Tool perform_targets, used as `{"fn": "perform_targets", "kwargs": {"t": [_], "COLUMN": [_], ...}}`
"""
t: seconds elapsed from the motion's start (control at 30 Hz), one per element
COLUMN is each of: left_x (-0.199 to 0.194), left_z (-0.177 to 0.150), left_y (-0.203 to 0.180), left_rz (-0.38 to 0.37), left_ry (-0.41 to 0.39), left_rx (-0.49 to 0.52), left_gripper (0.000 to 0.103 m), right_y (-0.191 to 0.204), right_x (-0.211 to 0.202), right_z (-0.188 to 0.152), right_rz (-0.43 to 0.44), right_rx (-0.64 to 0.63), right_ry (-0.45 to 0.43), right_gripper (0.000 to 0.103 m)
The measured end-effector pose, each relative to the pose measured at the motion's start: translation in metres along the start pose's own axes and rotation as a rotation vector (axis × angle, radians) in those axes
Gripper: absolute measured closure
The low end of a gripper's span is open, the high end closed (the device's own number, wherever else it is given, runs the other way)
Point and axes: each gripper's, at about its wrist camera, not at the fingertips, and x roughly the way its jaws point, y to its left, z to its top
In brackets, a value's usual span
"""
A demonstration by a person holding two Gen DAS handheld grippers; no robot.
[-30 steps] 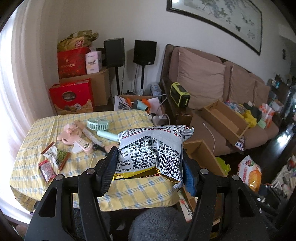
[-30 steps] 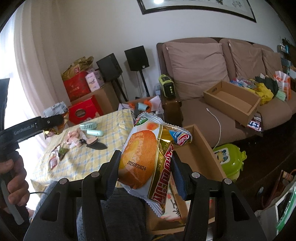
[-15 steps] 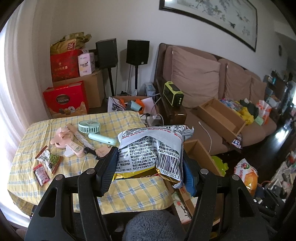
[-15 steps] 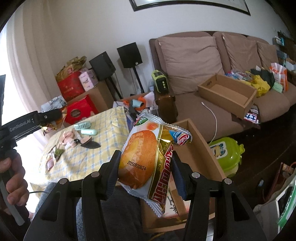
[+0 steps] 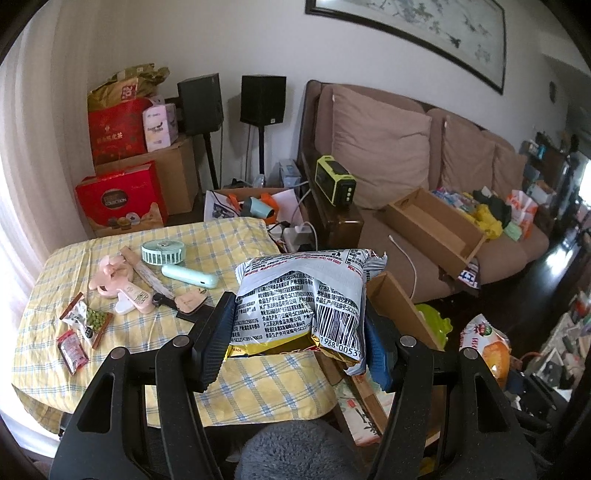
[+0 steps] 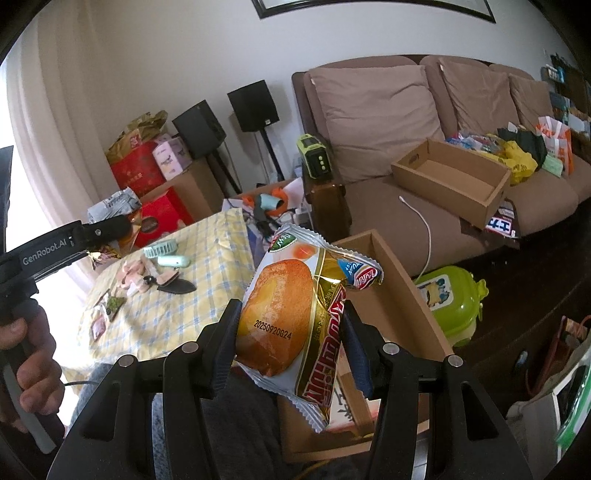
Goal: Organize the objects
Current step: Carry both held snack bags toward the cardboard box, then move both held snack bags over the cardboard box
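Left gripper jaws clamp a silver snack bag, right gripper jaws a bread packet, hiding both bottoms.

Place: home living room, lived-in and cluttered.
Seating: brown sofa with three back cushions, along the wall.
Wall: framed ink painting above the sofa; pale curtain at the window side.
Sound gear: two black speakers on stands in the corner.
Table: low table under a yellow checked cloth, strewn with a mint fan, snack packets and small items.
Storage: red gift boxes stacked on cartons; open cardboard box on the sofa seat; another box on the floor beside the table.
Floor: dark wood, with a green toy case and bags.
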Motion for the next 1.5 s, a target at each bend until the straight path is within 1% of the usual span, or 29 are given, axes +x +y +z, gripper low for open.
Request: {"fn": "perform_targets", "kwargs": {"t": [0.57, 0.83, 1.07, 1.5], "left_x": [0.01, 0.017, 0.023, 0.031], "left_z": [0.0, -0.002, -0.008, -0.013], "left_y": [-0.012, -0.013, -0.02, -0.03], "left_rz": [-0.028, -0.033, -0.039, -0.049], "left_ry": [0.013, 0.028, 0.048, 0.07], "left_rx": [-0.014, -0.021, -0.009, 0.012], "left_gripper": [0.043, 0.043, 0.043, 0.043], "right_y": [-0.005, -0.021, -0.032, -0.034], "right_x": [0.005, 0.007, 0.007, 0.01], "right_z": [-0.002, -0.002, -0.003, -0.003], "right_rz": [-0.002, -0.031, -0.046, -0.049], "right_rx": [0.008, 0.039, 0.06, 0.06], "right_ry": [0.024, 0.033, 0.039, 0.054], "right_gripper": [0.05, 0.05, 0.05, 0.05]}}
